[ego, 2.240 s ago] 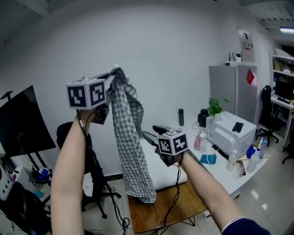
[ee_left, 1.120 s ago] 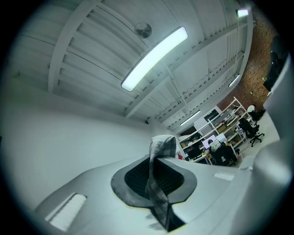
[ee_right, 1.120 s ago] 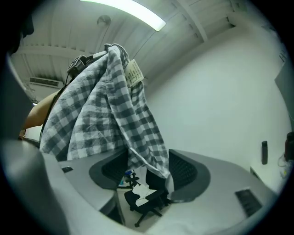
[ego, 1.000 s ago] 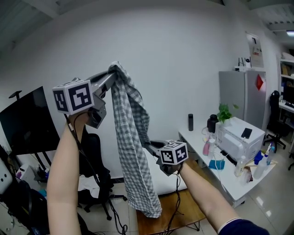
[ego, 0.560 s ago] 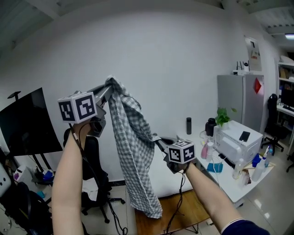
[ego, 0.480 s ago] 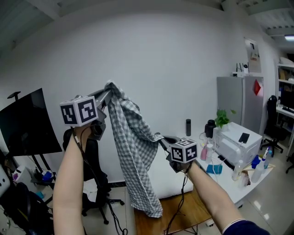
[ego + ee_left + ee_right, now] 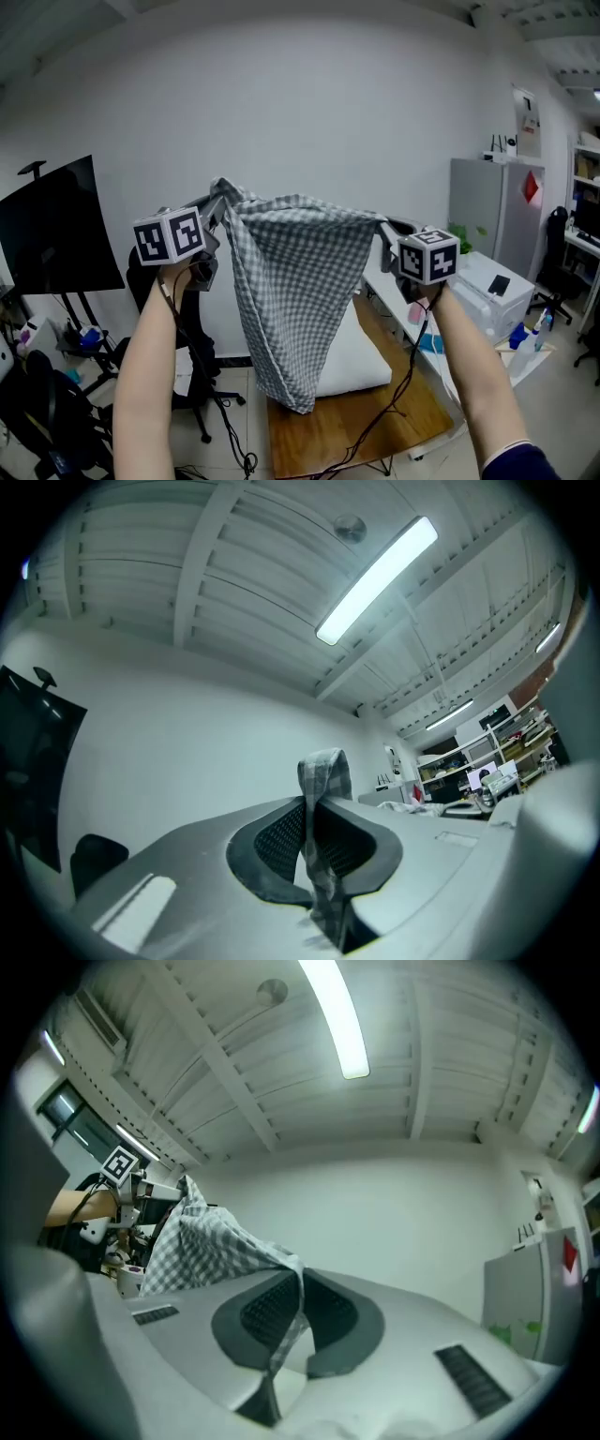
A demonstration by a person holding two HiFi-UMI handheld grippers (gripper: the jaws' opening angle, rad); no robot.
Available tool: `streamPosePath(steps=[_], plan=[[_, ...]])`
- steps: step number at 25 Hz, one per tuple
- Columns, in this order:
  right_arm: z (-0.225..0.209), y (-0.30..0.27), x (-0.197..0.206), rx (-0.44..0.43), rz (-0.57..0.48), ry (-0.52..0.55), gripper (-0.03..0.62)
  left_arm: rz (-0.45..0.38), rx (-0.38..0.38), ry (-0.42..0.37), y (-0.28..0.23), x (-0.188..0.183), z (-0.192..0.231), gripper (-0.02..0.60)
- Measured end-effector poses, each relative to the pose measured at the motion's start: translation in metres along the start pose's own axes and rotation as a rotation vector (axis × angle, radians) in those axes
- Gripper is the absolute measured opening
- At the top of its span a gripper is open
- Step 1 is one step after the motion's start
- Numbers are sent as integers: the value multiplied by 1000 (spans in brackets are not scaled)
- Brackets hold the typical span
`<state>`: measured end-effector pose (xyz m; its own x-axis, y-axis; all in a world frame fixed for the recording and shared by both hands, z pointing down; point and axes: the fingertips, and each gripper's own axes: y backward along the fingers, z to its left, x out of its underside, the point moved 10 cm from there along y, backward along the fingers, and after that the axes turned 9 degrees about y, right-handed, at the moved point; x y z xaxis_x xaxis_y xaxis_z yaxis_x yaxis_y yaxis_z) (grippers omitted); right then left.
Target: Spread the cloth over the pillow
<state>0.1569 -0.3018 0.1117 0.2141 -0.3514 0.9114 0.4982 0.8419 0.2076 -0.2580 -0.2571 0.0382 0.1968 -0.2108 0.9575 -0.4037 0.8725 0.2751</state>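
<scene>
Cloth [image 7: 295, 272], grey-and-white check: was held up in the air, its top edge stretched between two grippers, the rest hanging down in a tapering fold in front of the pillow [image 7: 356, 361]. Left gripper [image 7: 220, 194]: jaws were clamped on a pinch of the fabric, a small loop standing up past the pads. Right gripper [image 7: 382, 228]: jaws were likewise closed tight on an edge of the cloth. Pillow, white: lay uncovered on the wooden counter [image 7: 309, 436], below and behind the hanging cloth; whether the lowest tip brushed it could not be told. Progress, as I judged it: lifting and opening out along the top edge were done, though the lower part was bunched, so the cloth was only half unfolded. Left to do: carrying it over the pillow, lowering, laying it flat, releasing both grips.
</scene>
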Motion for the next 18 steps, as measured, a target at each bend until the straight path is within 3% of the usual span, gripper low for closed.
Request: streamPosePath(steps=[6, 10, 18], plan=[[-13, 8, -53, 99, -26, 101, 23, 0, 27, 2, 5, 11, 6, 34], [-26, 19, -75, 165, -65, 76, 23, -23, 89, -12, 10, 7, 2, 38], [-44, 24, -92, 248, -47, 76, 23, -12, 134, -5, 1, 16, -3, 37]])
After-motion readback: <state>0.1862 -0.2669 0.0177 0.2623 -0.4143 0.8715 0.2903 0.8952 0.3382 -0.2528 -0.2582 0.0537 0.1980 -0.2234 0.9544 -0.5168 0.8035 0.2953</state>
